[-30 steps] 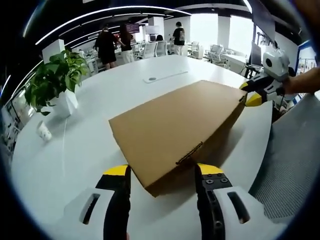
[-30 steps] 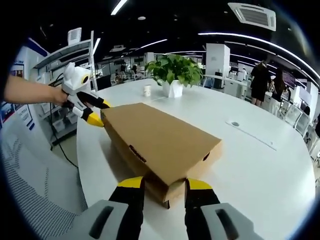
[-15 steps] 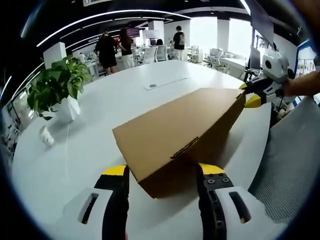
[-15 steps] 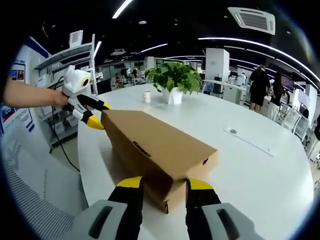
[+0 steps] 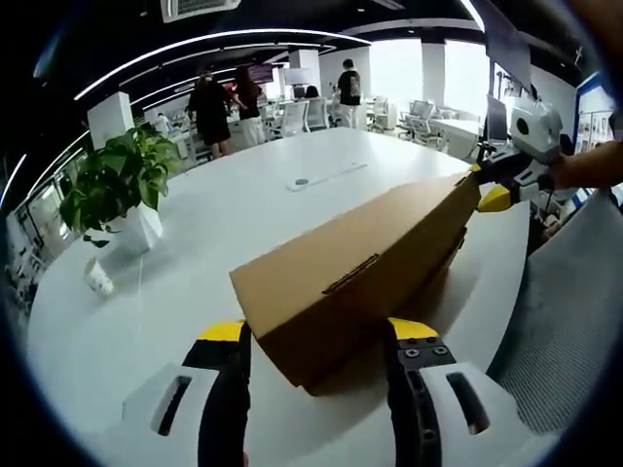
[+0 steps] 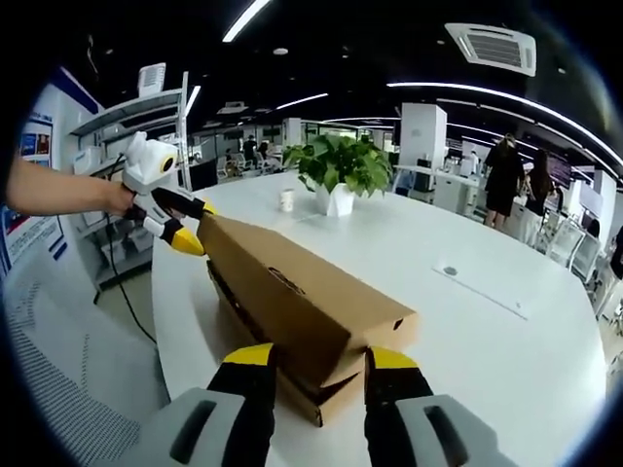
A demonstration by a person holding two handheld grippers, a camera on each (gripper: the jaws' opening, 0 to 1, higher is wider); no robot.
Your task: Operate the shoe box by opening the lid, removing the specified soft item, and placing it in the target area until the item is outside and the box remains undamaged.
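Lifted since the earlier frame: lid of the shoe box on the white table, raised at both ends. Left gripper and right gripper spread wide, apparently under the lid's edges. Uneven lifting could tear the cardboard hinge. Soft item hidden inside.

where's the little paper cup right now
The paper cup stands on the white table just beside the potted plant, at the left of the left gripper view; in the right gripper view it sits far back, left of the plant.
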